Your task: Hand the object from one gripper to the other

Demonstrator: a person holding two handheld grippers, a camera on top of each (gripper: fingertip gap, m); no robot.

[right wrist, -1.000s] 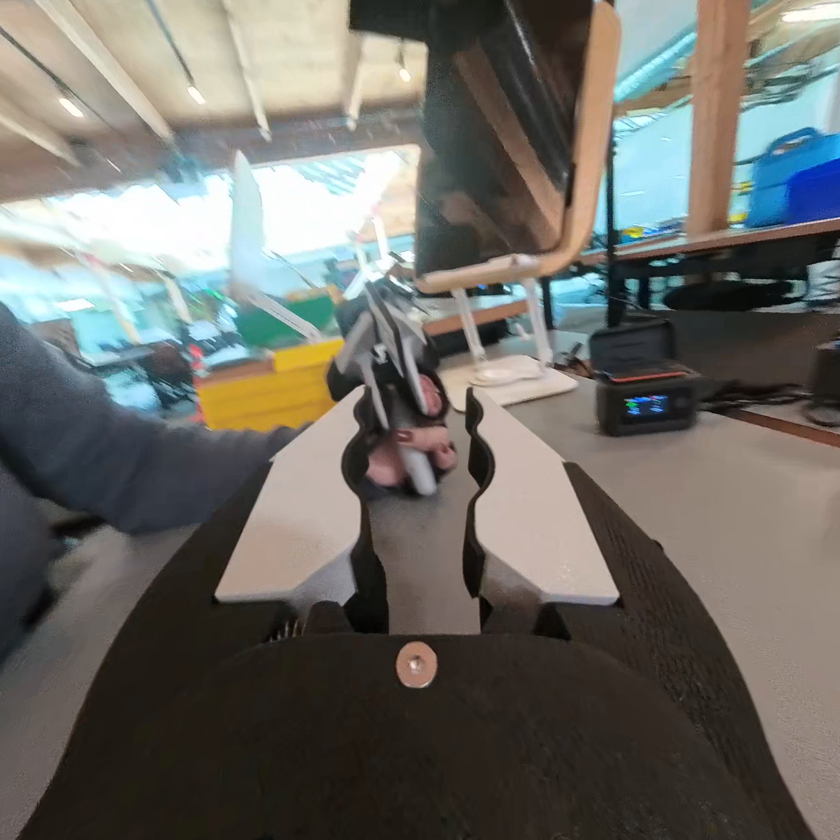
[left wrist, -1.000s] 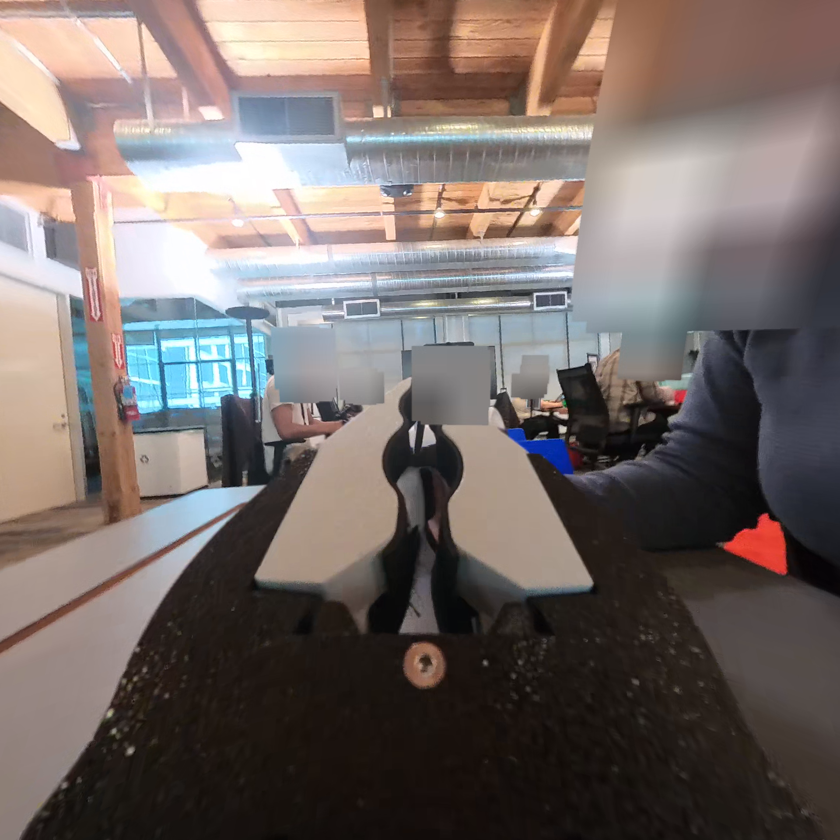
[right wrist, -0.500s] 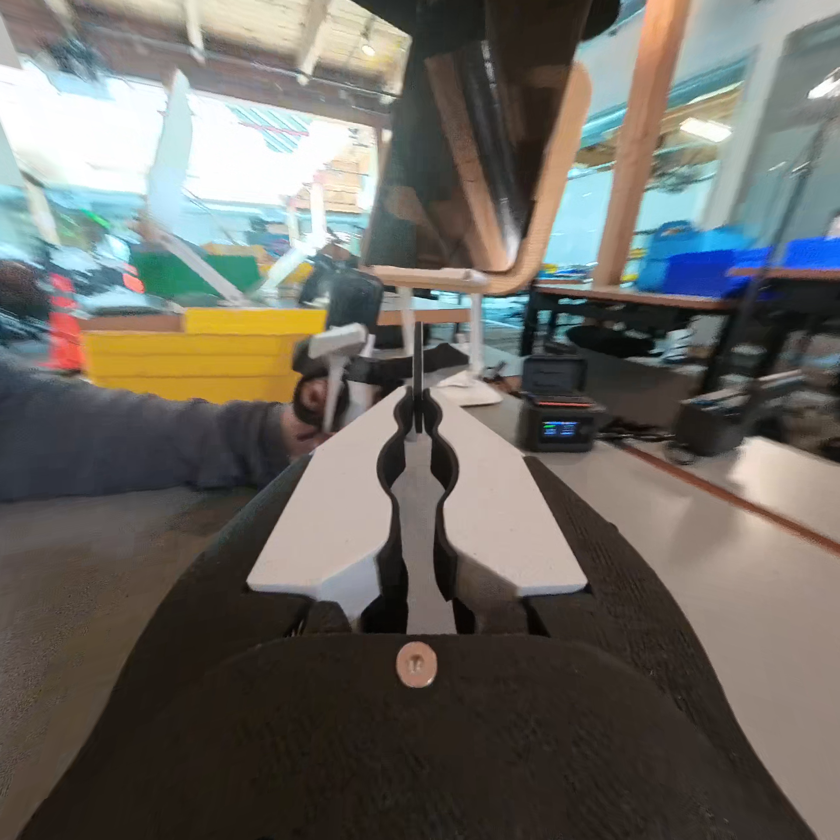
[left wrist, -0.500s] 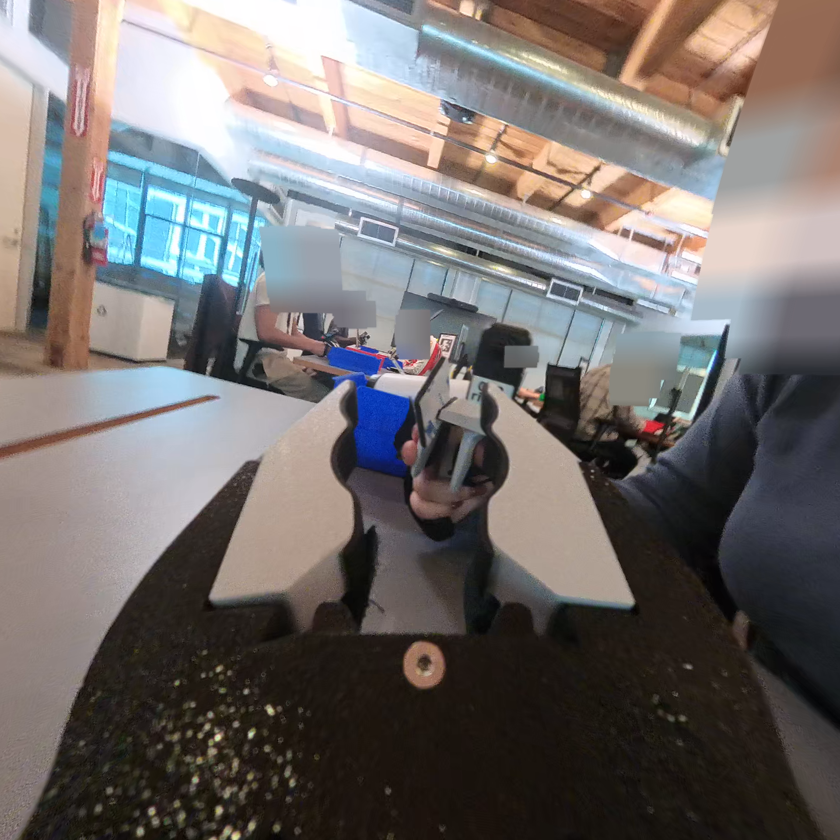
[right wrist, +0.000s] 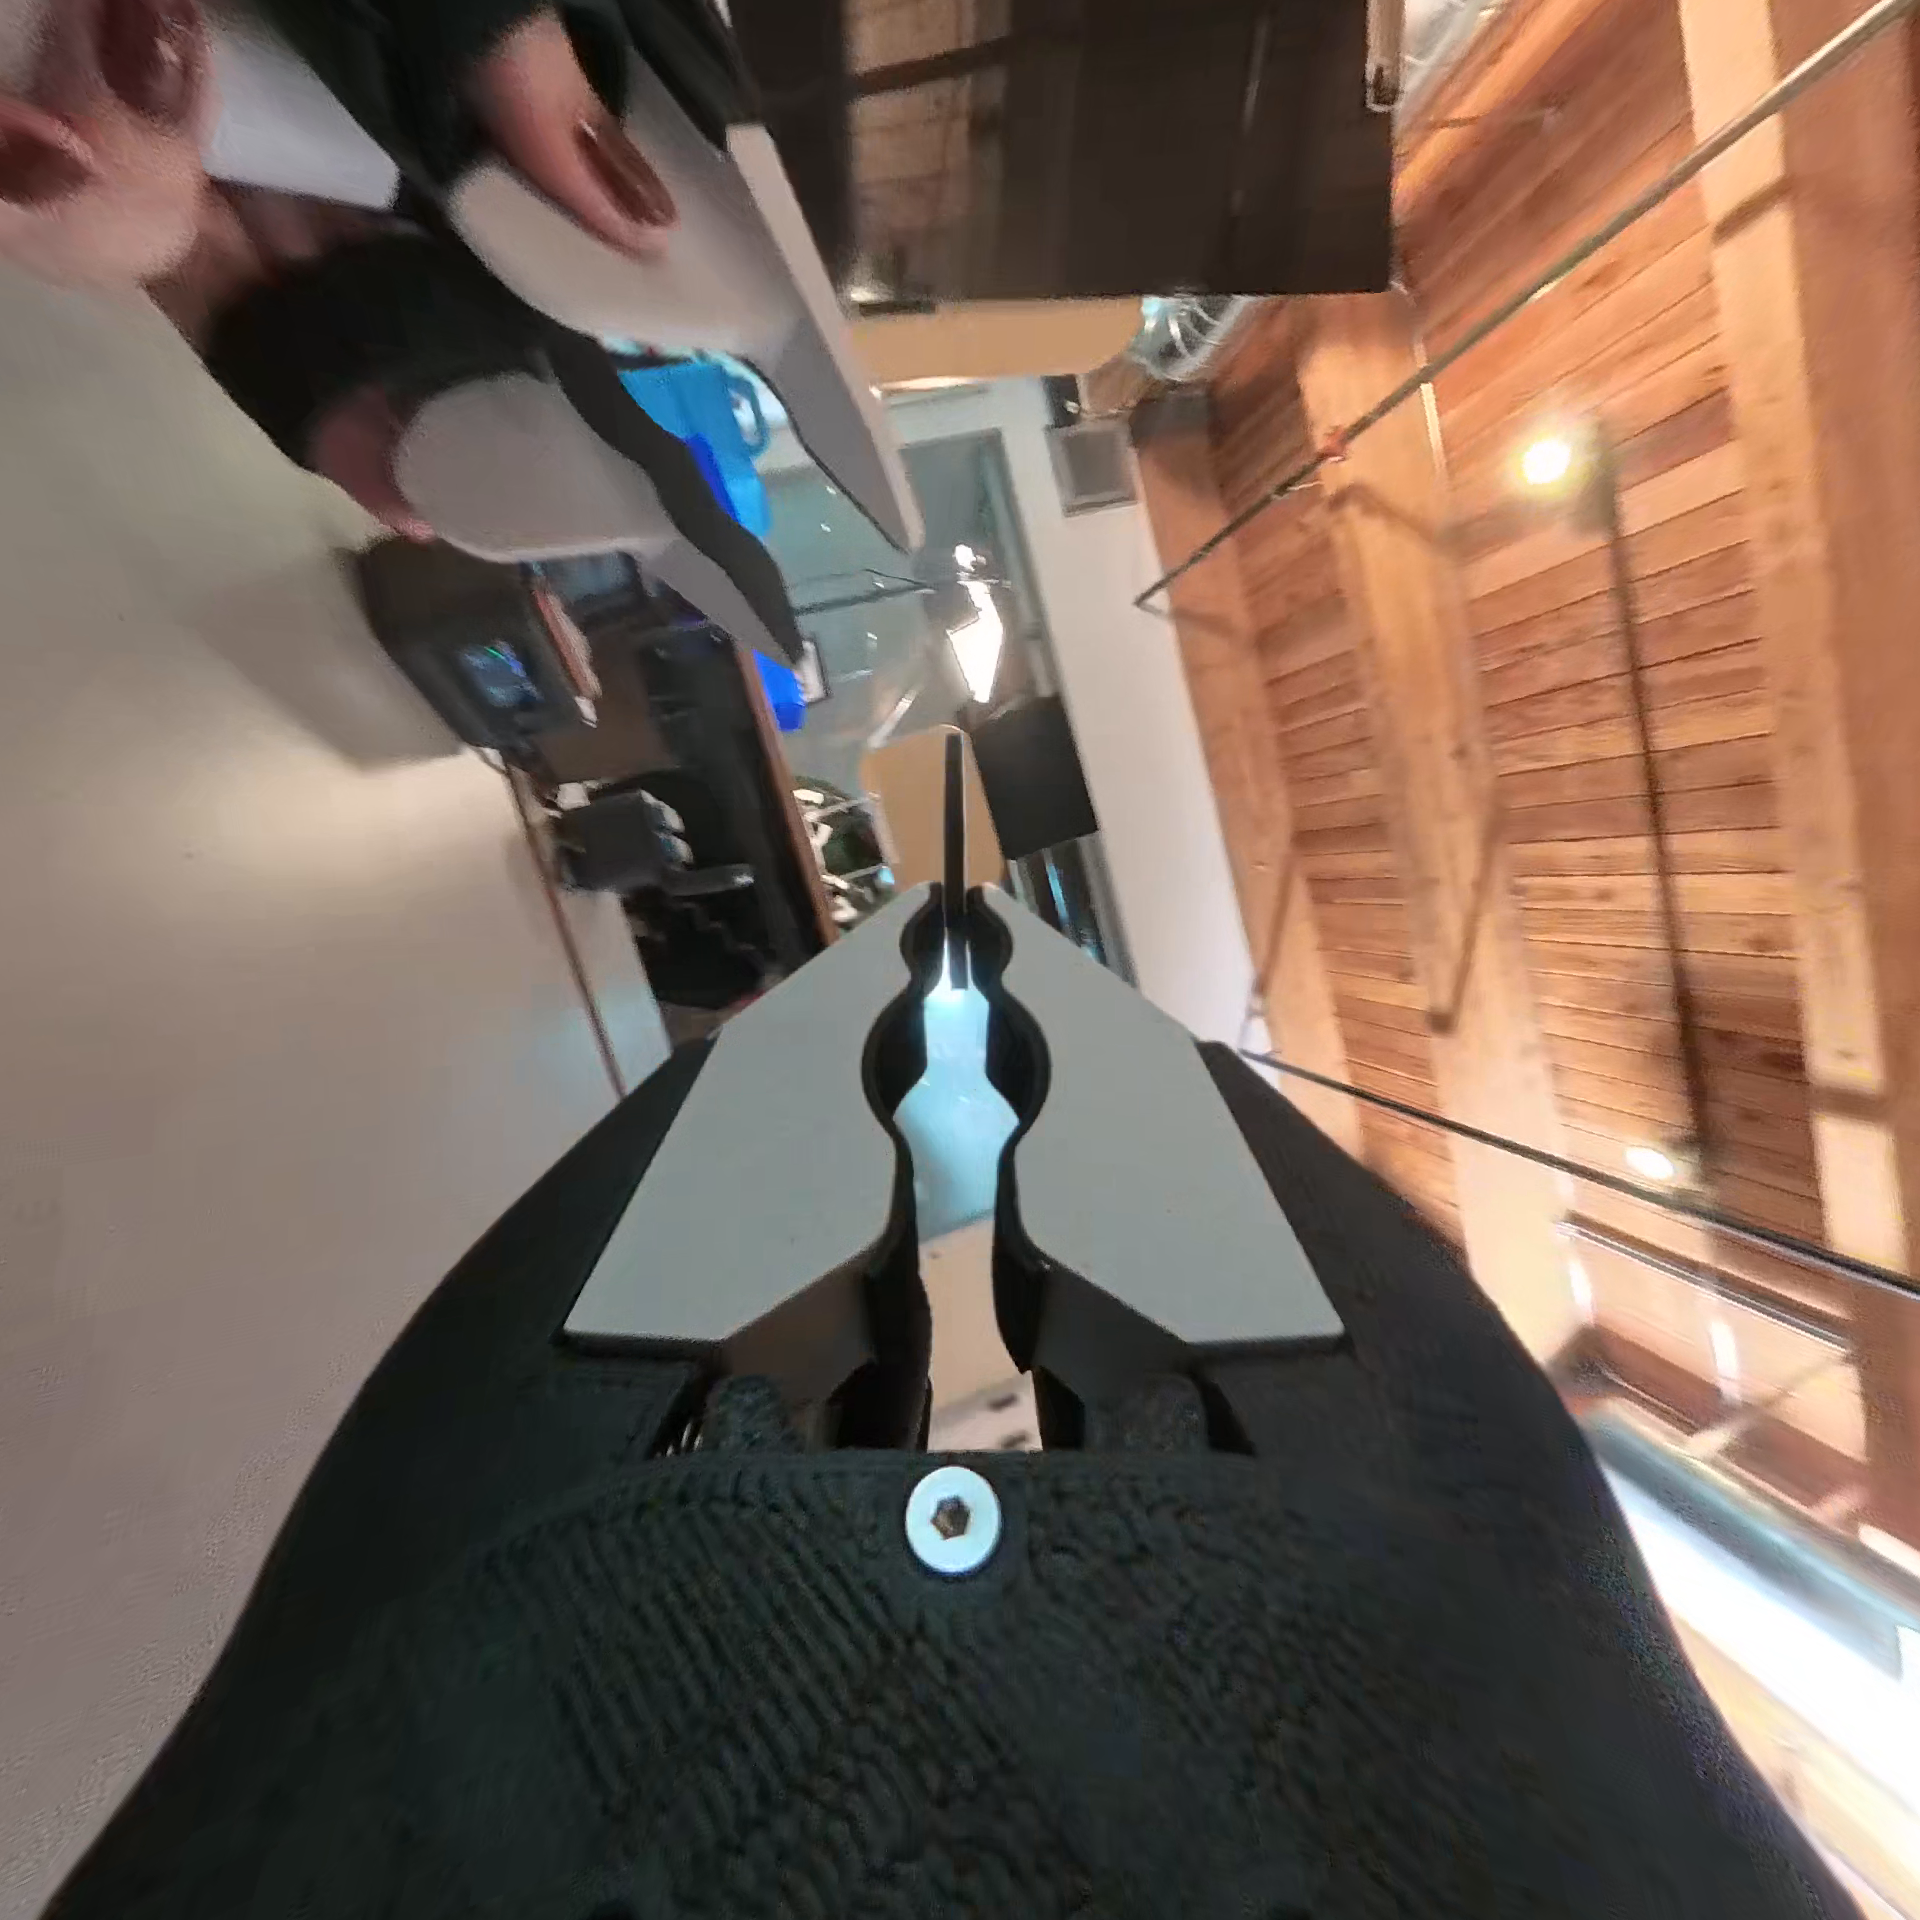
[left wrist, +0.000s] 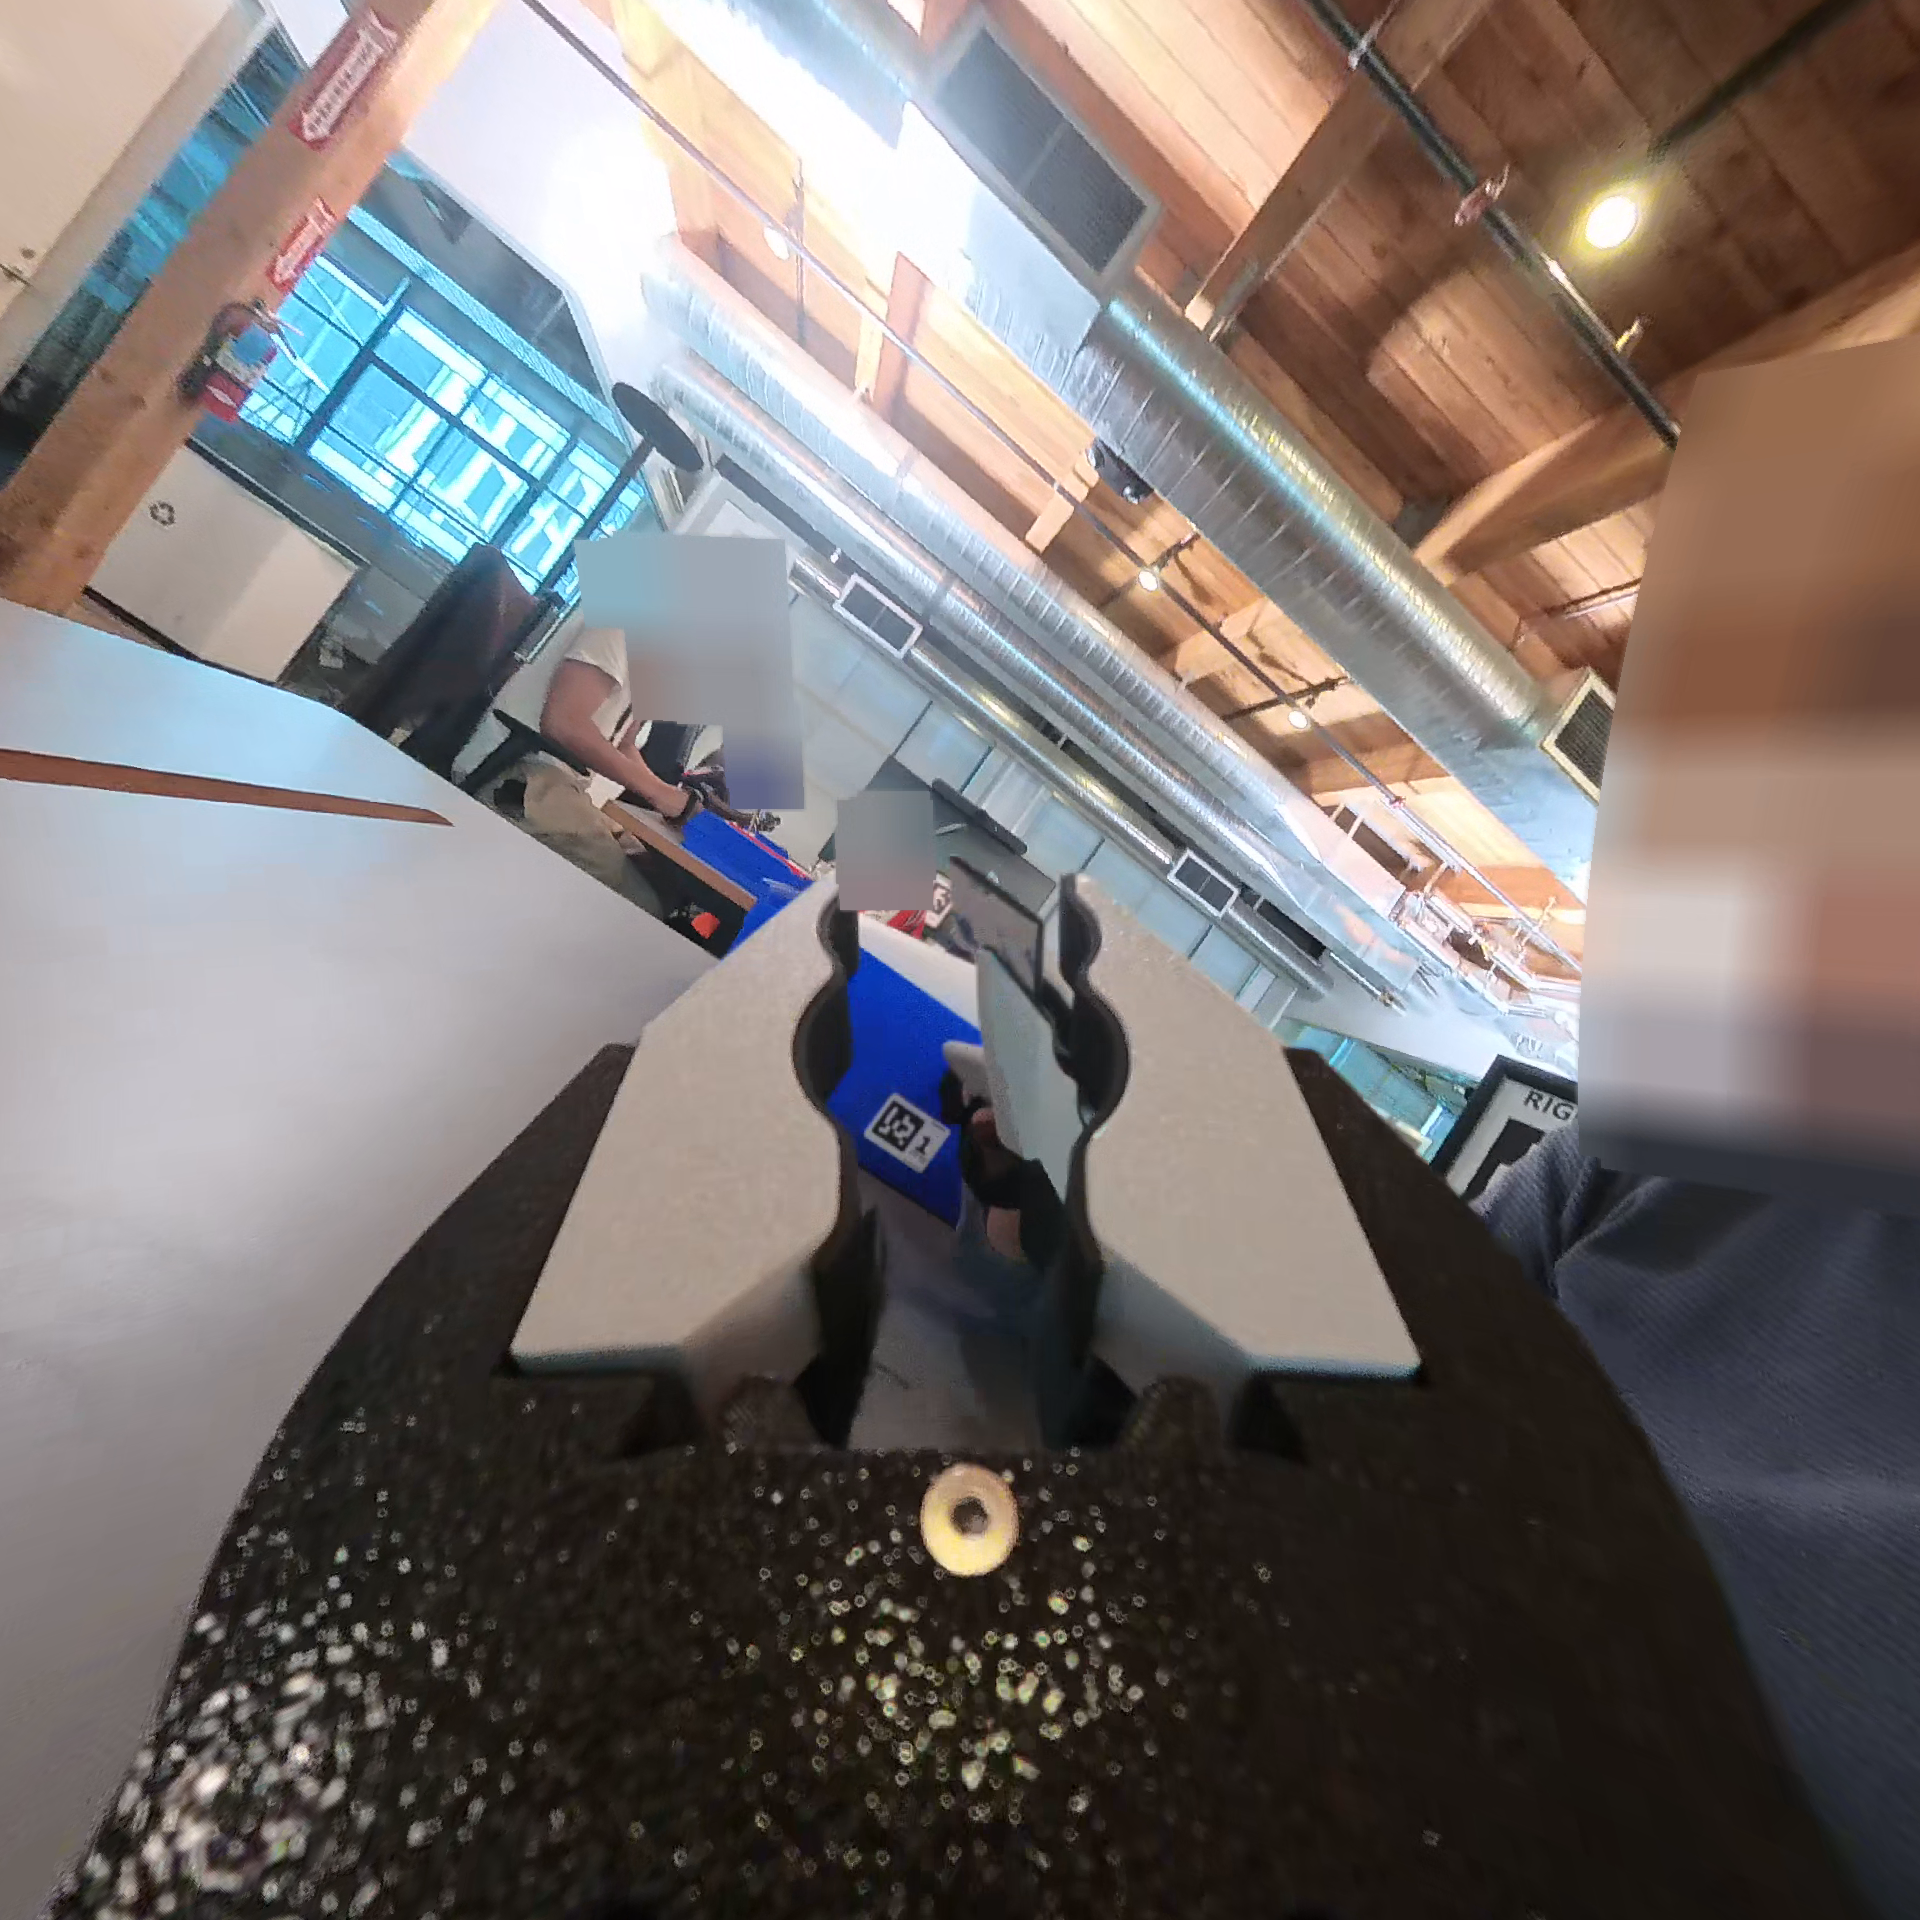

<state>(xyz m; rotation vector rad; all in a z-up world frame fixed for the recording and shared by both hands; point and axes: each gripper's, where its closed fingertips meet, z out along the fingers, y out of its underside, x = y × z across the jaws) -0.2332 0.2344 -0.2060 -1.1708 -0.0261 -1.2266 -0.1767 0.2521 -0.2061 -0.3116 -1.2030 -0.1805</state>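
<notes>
In the right wrist view my right gripper (right wrist: 954, 896) is shut on a thin dark flat object (right wrist: 953, 810). The object shows edge-on and sticks out past the fingertips. My left gripper (left wrist: 958, 912) is open and empty. In the right wrist view the left gripper (right wrist: 854, 594) hangs open at the upper left, apart from the object, with a hand (right wrist: 613, 177) on it. Through the left gripper's gap I see one grey finger (left wrist: 1013, 1049) of the right gripper, with a dark flat piece (left wrist: 1000, 920) at its end.
The grey table (left wrist: 208, 1039) fills the left of both views (right wrist: 208, 1039). A black device with a small screen (right wrist: 488, 665) stands on it. A blue bin (left wrist: 904, 1029) lies beyond the left gripper. A person's blue sleeve (left wrist: 1714, 1403) is close on the right.
One second ago the left gripper was shut and the right open. Since then the right closed on the thin object and the left opened. Both views have since tilted, the right by about a quarter turn.
</notes>
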